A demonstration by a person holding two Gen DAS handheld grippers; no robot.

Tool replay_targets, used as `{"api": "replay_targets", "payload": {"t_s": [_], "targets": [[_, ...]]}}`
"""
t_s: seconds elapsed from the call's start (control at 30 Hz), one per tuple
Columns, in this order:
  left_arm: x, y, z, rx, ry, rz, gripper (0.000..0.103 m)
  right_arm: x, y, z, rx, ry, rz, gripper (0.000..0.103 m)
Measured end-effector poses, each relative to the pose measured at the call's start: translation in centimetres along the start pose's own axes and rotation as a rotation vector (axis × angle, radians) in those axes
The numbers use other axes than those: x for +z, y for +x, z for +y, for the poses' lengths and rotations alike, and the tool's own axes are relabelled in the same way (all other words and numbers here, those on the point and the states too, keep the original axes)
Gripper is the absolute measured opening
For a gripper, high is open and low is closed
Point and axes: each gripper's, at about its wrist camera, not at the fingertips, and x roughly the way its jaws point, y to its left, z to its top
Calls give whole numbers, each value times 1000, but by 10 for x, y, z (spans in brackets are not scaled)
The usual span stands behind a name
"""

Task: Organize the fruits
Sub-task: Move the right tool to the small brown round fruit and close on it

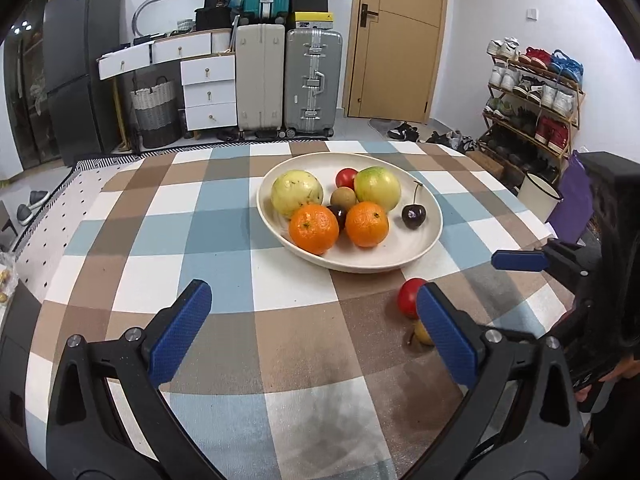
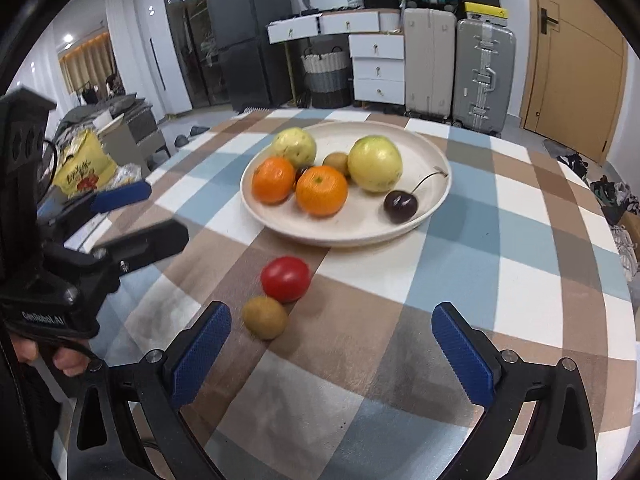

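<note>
A cream plate (image 1: 400, 258) (image 2: 360, 232) on the checked tablecloth holds two oranges (image 1: 314, 229), two green-yellow guavas (image 1: 297, 193), a kiwi, a red tomato, and dark cherries (image 1: 413, 216). A loose red tomato (image 2: 285, 279) (image 1: 408, 296) and a loose kiwi (image 2: 265, 317) (image 1: 422, 332) lie on the cloth in front of the plate. My left gripper (image 1: 316, 332) is open and empty, its right finger beside the loose tomato. My right gripper (image 2: 332, 352) is open and empty, with the kiwi just ahead of its left finger.
The checked table (image 1: 224, 240) ends at the left in a dotted mat. The left gripper's body (image 2: 60, 280) stands at the left of the right wrist view. Suitcases, drawers, a door and a shoe rack (image 1: 532, 96) stand beyond the table.
</note>
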Motion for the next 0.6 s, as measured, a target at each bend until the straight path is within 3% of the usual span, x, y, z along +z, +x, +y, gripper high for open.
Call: {"api": "replay_targets", "payload": {"t_s": [0.27,0.33,0.4,0.6], "targets": [[-1,11,9,36,-14,9,102,-3,14,20,-3,-75,39,97],[-1,13,9,41,-14,16,102,-3,17,23,8,-87,50,90],[-1,14,9,35,-17,18,102,-4,20,24,14,-89,65,76],[-2,15,4,21,0,21,102,-5,20,26,49,-94,70,71]]}}
